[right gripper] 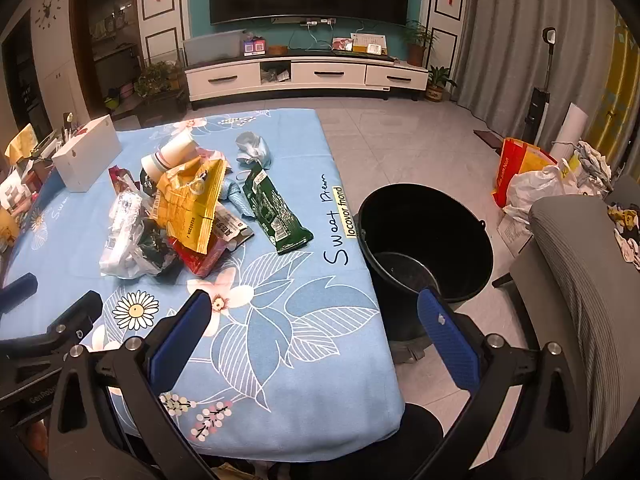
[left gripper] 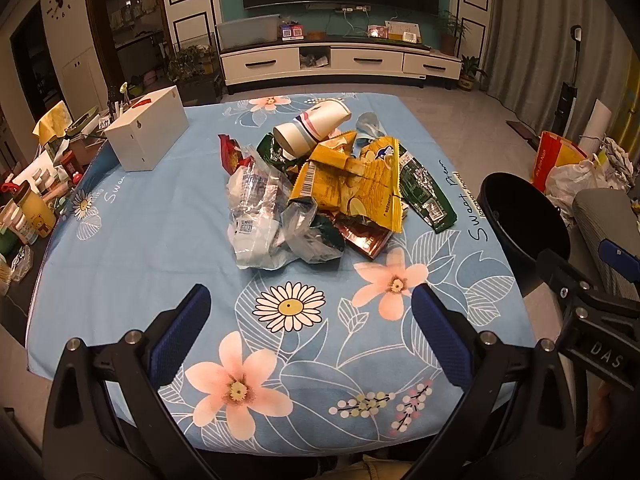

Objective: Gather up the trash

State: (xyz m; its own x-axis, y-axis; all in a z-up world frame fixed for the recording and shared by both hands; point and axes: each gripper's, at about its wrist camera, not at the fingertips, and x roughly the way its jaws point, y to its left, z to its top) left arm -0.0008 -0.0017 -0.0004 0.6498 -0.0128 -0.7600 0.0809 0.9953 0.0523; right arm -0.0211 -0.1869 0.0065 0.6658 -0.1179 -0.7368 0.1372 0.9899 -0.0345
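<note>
A pile of trash lies mid-table on the blue floral cloth (left gripper: 140, 248): a paper cup (left gripper: 314, 124), yellow snack wrappers (left gripper: 360, 176), a green wrapper (left gripper: 428, 196), clear plastic bags (left gripper: 260, 216) and a red wrapper (left gripper: 366, 240). My left gripper (left gripper: 310, 304) is open and empty, above the cloth in front of the pile. My right gripper (right gripper: 314, 312) is open and empty, over the table's right edge. A black bucket (right gripper: 424, 240) stands on the floor right of the table; it also shows in the left wrist view (left gripper: 524, 216). The pile also shows in the right wrist view (right gripper: 188, 204).
A white box (left gripper: 148, 134) sits at the table's back left. Bottles and clutter (left gripper: 32, 208) line a side table to the left. A grey chair (right gripper: 580, 280) stands right of the bucket. Bags (right gripper: 536, 176) lie on the floor beyond. A TV cabinet (right gripper: 304, 76) is at the back.
</note>
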